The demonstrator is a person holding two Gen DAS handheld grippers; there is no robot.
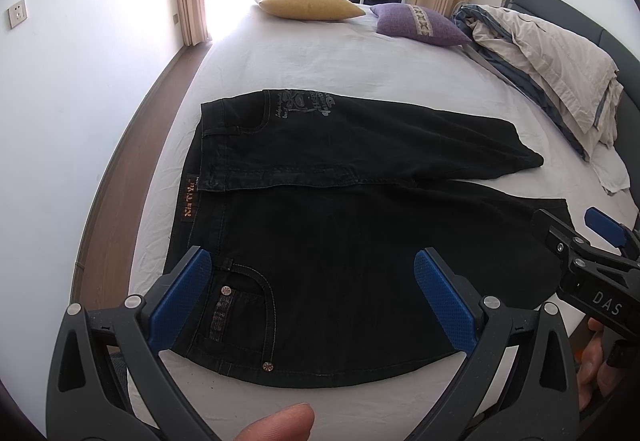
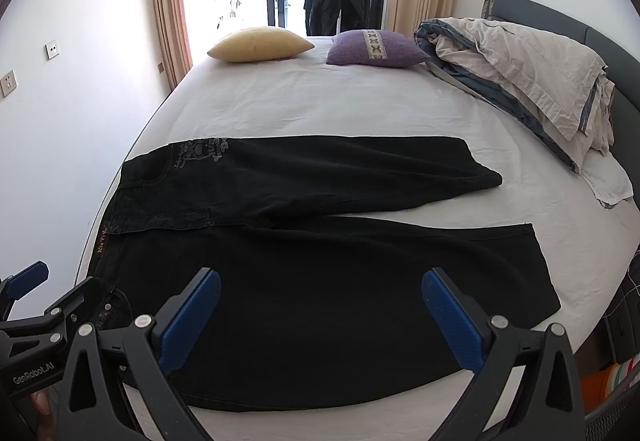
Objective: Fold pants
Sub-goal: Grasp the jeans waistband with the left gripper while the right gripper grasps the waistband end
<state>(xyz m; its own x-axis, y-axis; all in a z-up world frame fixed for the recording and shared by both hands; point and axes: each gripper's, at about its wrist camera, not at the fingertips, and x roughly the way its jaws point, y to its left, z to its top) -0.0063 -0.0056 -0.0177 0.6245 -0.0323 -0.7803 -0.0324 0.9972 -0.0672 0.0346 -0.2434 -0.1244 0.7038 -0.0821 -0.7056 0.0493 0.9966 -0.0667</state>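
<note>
Pants point(image 1: 320, 225) spread flat on bed point(image 1: 320, 57), legs parted, ready for folding. Left gripper point(image 1: 312, 297) spread wide, empty, above waist pocket. Right gripper point(image 2: 320, 317) likewise spread, over near leg.

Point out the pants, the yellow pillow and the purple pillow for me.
pants point(image 2: 320, 281): right wrist view, on the near leg.
yellow pillow point(image 2: 260, 44): right wrist view, on its middle.
purple pillow point(image 1: 416, 24): left wrist view, on its middle.

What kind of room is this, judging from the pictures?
Most likely a home bedroom: the black pants lie on a bed with two pillows, a crumpled duvet, and curtains beside a balcony door.
</note>
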